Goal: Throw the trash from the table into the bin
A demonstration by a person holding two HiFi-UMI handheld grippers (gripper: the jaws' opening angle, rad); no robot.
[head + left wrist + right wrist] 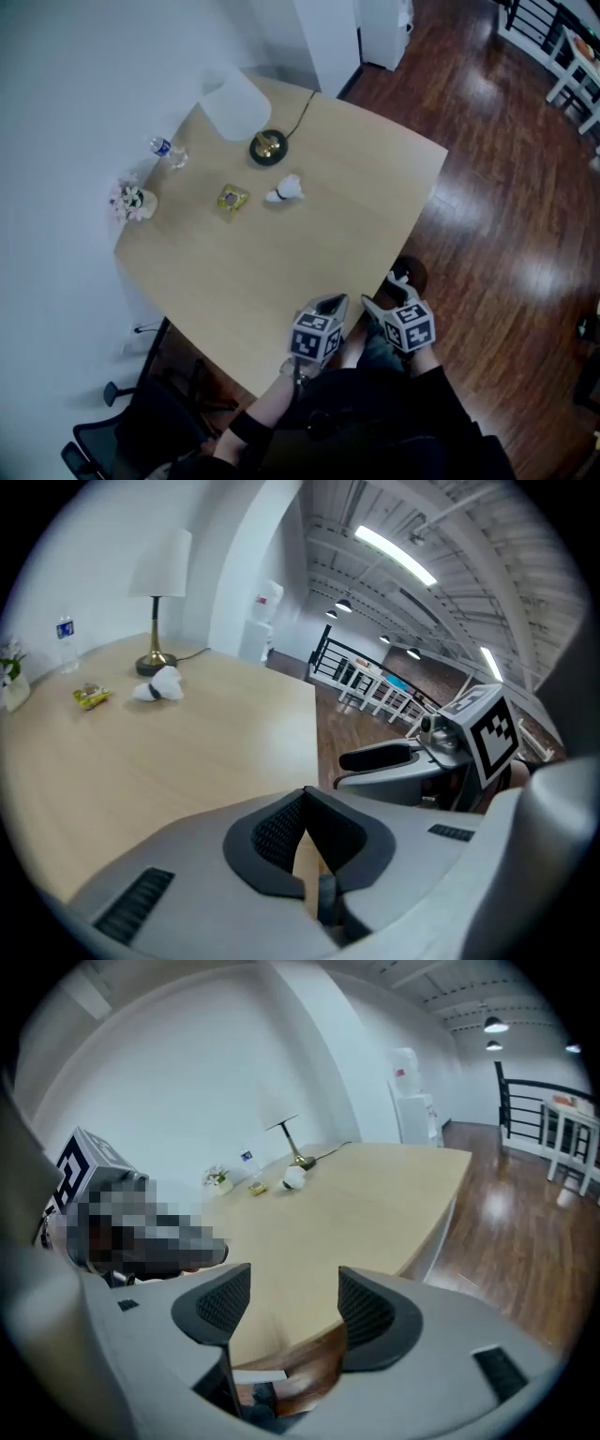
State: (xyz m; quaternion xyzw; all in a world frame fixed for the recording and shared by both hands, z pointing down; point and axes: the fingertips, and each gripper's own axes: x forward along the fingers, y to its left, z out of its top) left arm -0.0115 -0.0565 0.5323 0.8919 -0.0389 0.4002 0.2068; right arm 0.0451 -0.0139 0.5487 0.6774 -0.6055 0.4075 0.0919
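Two pieces of trash lie on the far part of the light wooden table (309, 253): a yellow wrapper (232, 198) (92, 697) (257, 1189) and a crumpled white paper (286, 190) (159, 684) (294, 1177). Both grippers hover side by side over the table's near edge, well short of the trash. My left gripper (332, 304) (302, 794) is shut, pads meeting at the tips with nothing between them. My right gripper (386, 298) (292, 1283) is open and empty. I see no bin in any view.
Along the table's far side stand a table lamp (267, 147) with a white shade, a water bottle (169, 150) and a small vase of flowers (131, 200). A black chair (141, 422) sits at the near left corner. A white water dispenser (384, 28) stands beyond the table.
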